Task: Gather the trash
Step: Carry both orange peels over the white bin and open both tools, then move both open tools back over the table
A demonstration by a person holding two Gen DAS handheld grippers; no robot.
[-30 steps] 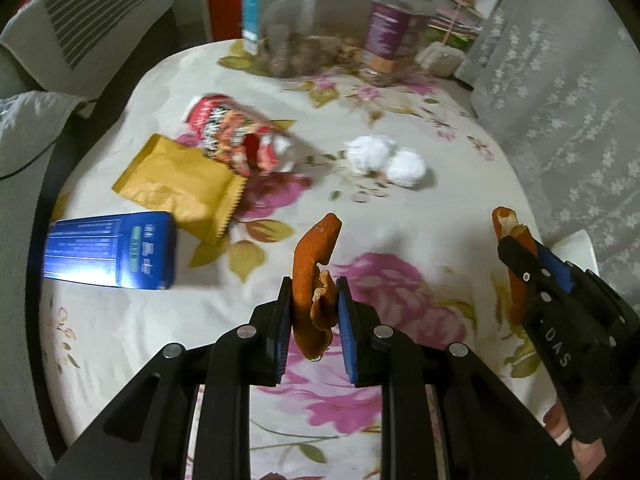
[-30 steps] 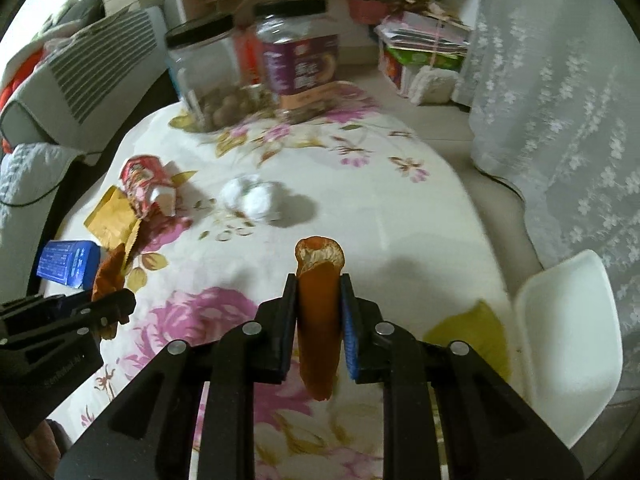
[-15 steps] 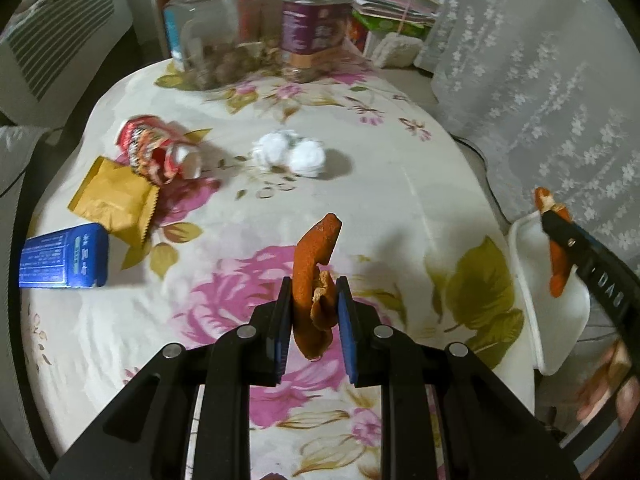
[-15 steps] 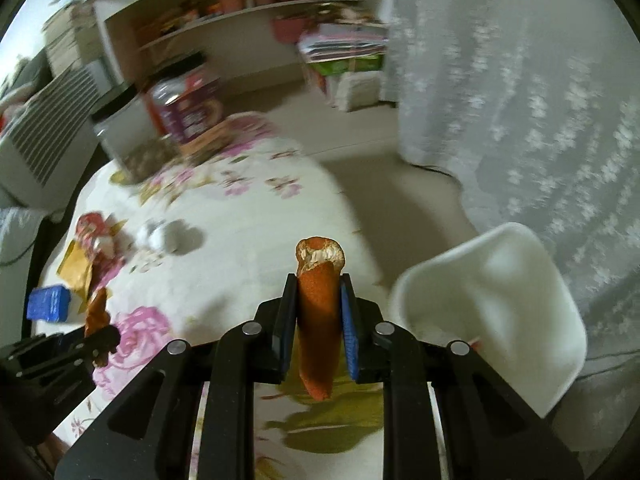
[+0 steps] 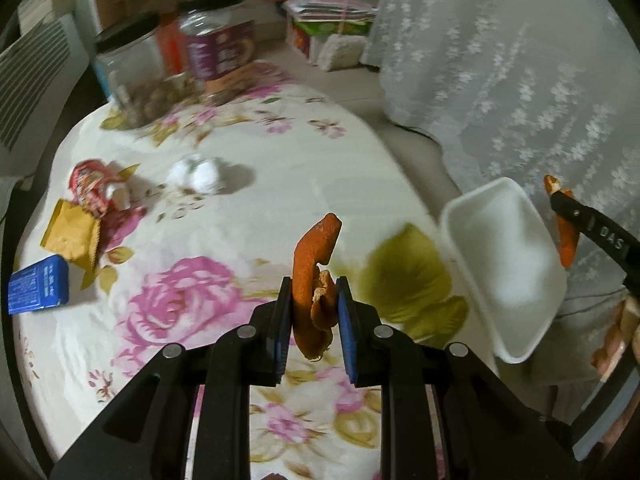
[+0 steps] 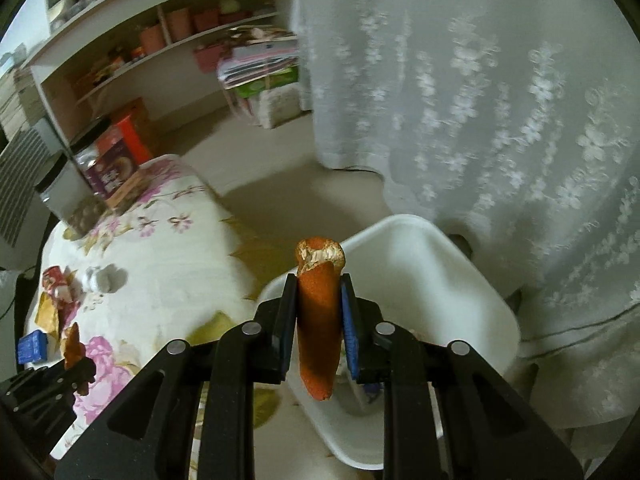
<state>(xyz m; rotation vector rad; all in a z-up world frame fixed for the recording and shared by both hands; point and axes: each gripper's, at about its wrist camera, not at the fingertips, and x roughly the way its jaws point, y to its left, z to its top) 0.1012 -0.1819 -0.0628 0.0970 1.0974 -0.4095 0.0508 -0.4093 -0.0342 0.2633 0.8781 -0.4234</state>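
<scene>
Orange peel [image 5: 316,280], curled and hooked at its upper end, is pinched between the blue pads of the left gripper [image 5: 313,312], which is above the floral tablecloth [image 5: 248,216] near the table's right edge. A second, straighter peel strip [image 6: 319,320] with a pale torn tip is clamped upright in the right gripper [image 6: 319,320], whose jaws are pressed against both of its sides. In the right wrist view this strip is above the white bin [image 6: 472,300], which stands on the floor just beside the table, in front of a white lace curtain [image 6: 480,100].

Items lying on the tablecloth:
- two white crumpled paper balls [image 5: 198,174], touching each other, near the centre;
- a red snack wrapper [image 5: 94,188] at the left, with a yellow packet [image 5: 74,234] just beside it;
- a blue box [image 5: 38,286] at the left edge;
- two lidded jars [image 5: 176,68] at the far end.

The left wrist view shows the right gripper and its strip at the far right, beyond the bin's rim. Part of the person's hand [image 5: 616,340] is visible below it.
</scene>
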